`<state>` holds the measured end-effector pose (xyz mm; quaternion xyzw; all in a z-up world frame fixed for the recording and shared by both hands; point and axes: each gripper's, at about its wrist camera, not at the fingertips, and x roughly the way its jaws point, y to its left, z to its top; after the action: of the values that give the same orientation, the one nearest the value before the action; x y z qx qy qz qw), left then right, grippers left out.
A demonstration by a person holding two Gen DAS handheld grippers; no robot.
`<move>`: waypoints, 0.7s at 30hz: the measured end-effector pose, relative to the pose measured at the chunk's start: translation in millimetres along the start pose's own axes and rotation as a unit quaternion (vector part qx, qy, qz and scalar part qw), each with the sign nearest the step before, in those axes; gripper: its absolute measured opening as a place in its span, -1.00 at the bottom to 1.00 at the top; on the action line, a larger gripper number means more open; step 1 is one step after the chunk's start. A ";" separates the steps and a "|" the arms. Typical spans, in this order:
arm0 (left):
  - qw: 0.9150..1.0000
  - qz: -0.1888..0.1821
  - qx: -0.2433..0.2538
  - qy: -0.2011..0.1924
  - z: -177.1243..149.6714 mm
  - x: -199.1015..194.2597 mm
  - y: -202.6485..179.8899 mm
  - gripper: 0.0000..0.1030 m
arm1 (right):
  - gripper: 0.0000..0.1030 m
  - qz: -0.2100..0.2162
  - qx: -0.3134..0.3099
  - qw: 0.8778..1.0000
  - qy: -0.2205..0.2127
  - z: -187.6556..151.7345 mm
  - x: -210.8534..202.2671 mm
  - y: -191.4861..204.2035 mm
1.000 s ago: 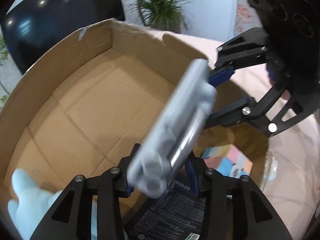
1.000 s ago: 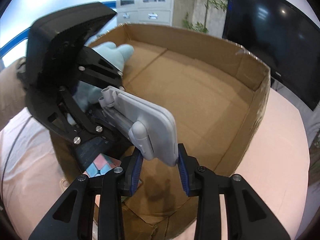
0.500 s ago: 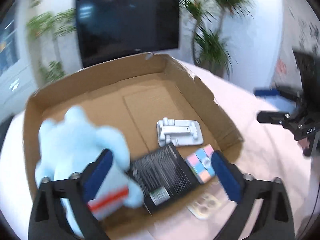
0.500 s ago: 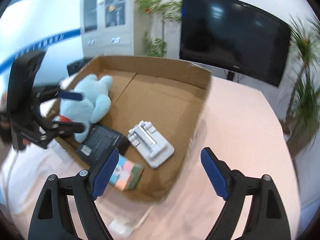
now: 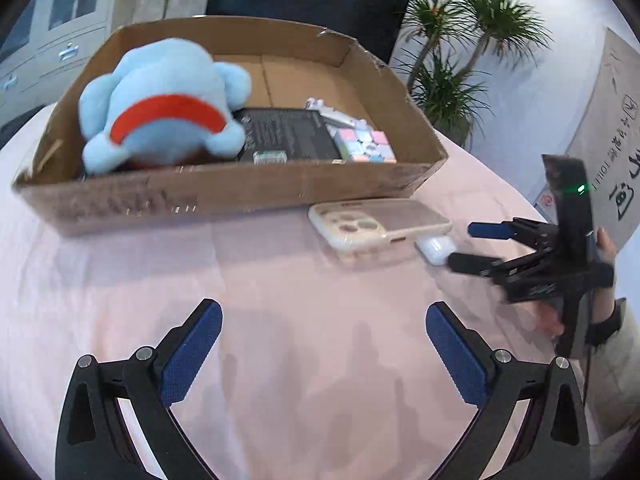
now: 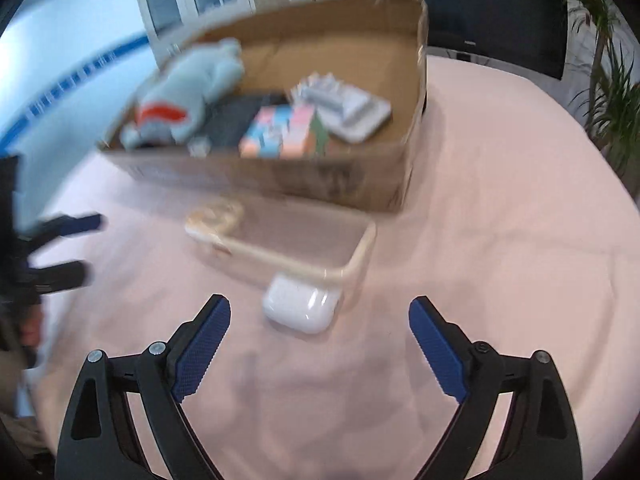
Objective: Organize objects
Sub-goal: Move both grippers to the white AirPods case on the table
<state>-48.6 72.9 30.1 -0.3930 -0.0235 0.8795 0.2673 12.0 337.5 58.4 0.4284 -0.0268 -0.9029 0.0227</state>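
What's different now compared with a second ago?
Both let go of the grey phone stand, which now lies in the cardboard box. The left hand-held gripper and right hand-held gripper pulled back, empty; the right's jaws are opening. Plush stayed inside.

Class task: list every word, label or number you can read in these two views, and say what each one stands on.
"TOILET", printed sideways with large characters: wall sign.
Black packet in the box: fine print, too small to read.
Box front wall: dark markings, blurred.
Blue wall stripe: white characters, blurred.
Phone case, earbud case: no text seen.
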 end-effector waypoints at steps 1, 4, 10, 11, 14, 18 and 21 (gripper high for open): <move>1.000 0.001 -0.002 0.002 -2.2 0.4 -0.3 1.00 | 0.60 -0.012 -0.009 1.000 0.005 -0.7 6.0 6.0; 1.000 0.004 0.004 0.006 -8.6 -6.1 -0.2 1.00 | -0.04 -0.033 -0.021 0.999 0.011 -0.8 21.3 17.0; 0.999 -0.007 0.030 0.013 -16.1 -24.3 1.3 1.00 | -0.14 0.007 -0.086 0.996 0.017 -13.4 18.5 48.8; 0.999 -0.025 0.034 0.023 -18.7 -26.5 1.6 1.00 | -0.14 0.037 -0.118 0.992 0.017 -21.0 14.3 65.1; 0.994 -0.083 0.050 0.054 -30.0 -32.4 -3.4 1.00 | -0.14 0.131 -0.198 0.971 0.018 -43.1 1.9 112.1; 0.985 -0.107 0.096 0.096 -48.0 -29.9 -20.6 0.97 | -0.12 0.172 -0.271 0.947 0.011 -65.1 -7.2 153.5; 0.985 -0.113 0.086 0.097 -49.4 -26.7 -19.8 0.47 | -0.09 0.183 -0.296 0.938 0.007 -72.4 -9.3 160.2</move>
<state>9.7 68.4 19.2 -0.4469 0.0339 0.7999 0.3990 76.8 176.2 30.7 0.3961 0.1639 -0.8475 0.3129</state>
